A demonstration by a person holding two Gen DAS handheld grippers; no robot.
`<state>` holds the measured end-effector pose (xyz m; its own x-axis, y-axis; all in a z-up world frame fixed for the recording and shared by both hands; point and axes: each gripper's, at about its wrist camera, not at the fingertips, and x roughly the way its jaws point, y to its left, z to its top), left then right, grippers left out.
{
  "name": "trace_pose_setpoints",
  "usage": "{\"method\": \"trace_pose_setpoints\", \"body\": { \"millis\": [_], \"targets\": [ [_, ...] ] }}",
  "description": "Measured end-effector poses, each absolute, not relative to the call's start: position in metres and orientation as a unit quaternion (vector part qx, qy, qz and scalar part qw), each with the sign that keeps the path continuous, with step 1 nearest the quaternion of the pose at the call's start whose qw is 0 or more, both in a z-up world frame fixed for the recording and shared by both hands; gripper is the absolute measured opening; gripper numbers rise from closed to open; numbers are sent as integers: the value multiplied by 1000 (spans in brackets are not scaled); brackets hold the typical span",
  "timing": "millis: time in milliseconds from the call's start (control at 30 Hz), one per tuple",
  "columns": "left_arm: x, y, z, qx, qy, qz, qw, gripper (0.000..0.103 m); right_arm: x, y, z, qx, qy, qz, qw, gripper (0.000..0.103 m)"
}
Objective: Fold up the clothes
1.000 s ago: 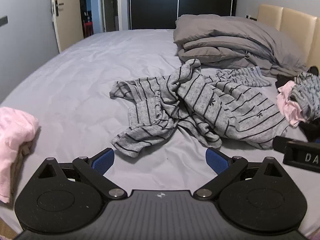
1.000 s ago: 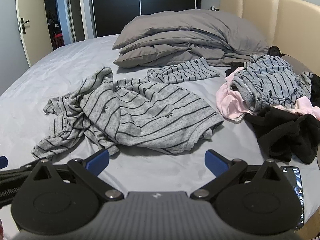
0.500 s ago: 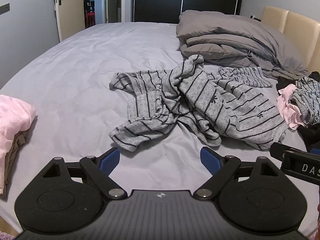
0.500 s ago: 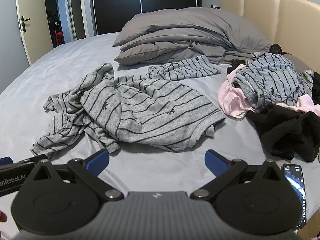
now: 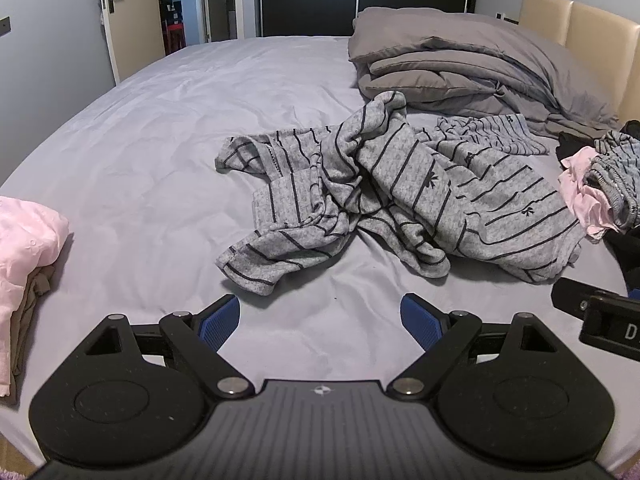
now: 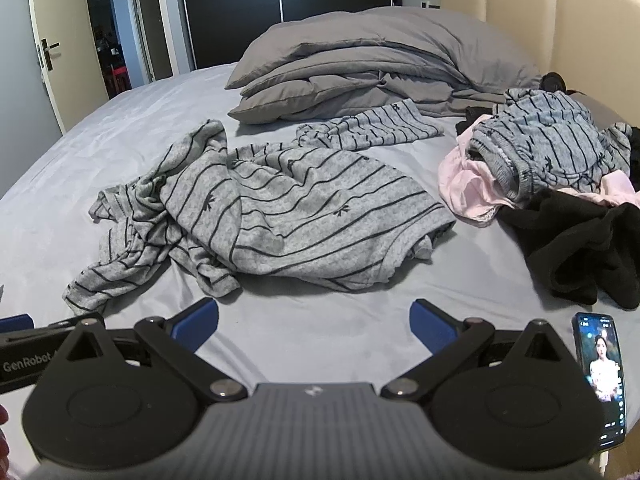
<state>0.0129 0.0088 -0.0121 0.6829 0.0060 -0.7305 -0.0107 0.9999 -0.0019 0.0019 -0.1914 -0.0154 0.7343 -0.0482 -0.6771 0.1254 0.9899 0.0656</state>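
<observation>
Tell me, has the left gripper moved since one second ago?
Yes. The left gripper came closer to the striped shirt and tilted down a little; the shirt now sits nearer its fingertips, and the headboard looks lower.

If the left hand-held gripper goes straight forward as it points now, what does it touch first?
Probably the crumpled grey striped top, near its lower folds. The left hand-held gripper is open above bare bedsheet; depth is uncertain.

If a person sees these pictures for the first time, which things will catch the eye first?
First, the crumpled grey striped top in the middle of the bed, just beyond both open claws. Then the pile of mixed clothes at the right by the headboard, and the lit phone at the bed's near right edge.
</observation>
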Motion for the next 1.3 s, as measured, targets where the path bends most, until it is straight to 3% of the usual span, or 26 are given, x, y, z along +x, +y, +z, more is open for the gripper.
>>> {"method": "trace_pose_setpoints", "body": {
  "millis": [1300],
  "targets": [
    [15,23,-14,-18,397,9,918,89,2,-189,-18,45,358,-47,931,103]
  ]
}}
